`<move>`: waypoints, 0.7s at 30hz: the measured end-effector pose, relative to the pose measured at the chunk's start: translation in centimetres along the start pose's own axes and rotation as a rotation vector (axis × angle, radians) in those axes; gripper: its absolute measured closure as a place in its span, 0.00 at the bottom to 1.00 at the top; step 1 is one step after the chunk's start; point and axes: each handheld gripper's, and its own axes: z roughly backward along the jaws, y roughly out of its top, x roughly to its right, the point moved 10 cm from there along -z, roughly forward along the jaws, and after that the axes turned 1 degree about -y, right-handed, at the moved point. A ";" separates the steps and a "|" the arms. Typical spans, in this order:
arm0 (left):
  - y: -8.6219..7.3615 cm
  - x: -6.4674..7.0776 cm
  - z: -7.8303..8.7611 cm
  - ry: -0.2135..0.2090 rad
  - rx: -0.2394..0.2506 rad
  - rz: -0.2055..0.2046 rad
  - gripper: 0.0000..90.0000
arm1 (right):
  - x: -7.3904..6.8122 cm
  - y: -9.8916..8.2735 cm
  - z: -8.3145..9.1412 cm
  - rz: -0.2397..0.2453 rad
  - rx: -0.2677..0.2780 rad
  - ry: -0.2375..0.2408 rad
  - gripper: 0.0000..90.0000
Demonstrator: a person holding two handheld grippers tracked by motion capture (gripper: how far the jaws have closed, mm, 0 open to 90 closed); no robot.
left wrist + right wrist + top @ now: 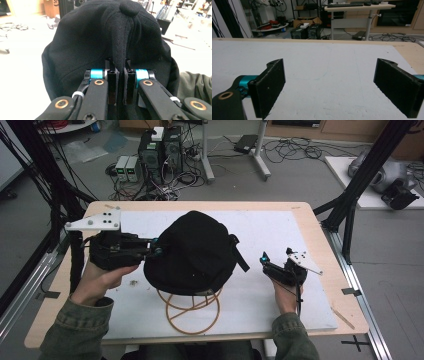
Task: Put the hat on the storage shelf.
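A black cap is seen at the middle of the white mat, seated on top of a tan wire stand whose rings show beneath its near edge. A dark strap hangs off the cap's right side. In the left gripper view the cap is seen from its side, with the top button uppermost and a vertical fold of fabric drawn out toward the camera.

That fold is pinched by the left gripper: the two black jaws are closed almost together, with only the cloth between them. In the high view the left gripper is held at the cap's left side, carried by the left hand, with its grey three-cornered plate on top.

The right gripper is held well apart from the cap, to the right and low over the mat, by the right hand. In the right gripper view its jaws are spread wide, with nothing between them but bare mat.

The mat is laid on a light wooden table. Olive sleeves are seen at the near edge. On the floor beyond the far edge, computer towers and loose cables are noted.
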 end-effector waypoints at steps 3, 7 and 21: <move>-0.3 -0.1 -0.2 0.011 -0.023 -0.003 0.94 | 0.0 0.0 0.0 0.002 -0.001 0.000 0.10; -0.5 -0.5 -0.2 0.005 -0.039 0.009 0.94 | 0.1 0.0 0.0 0.005 -0.002 -0.001 0.11; -0.8 -0.3 -0.7 -0.012 -0.080 0.014 0.92 | 0.1 0.0 0.0 0.003 0.000 -0.002 0.10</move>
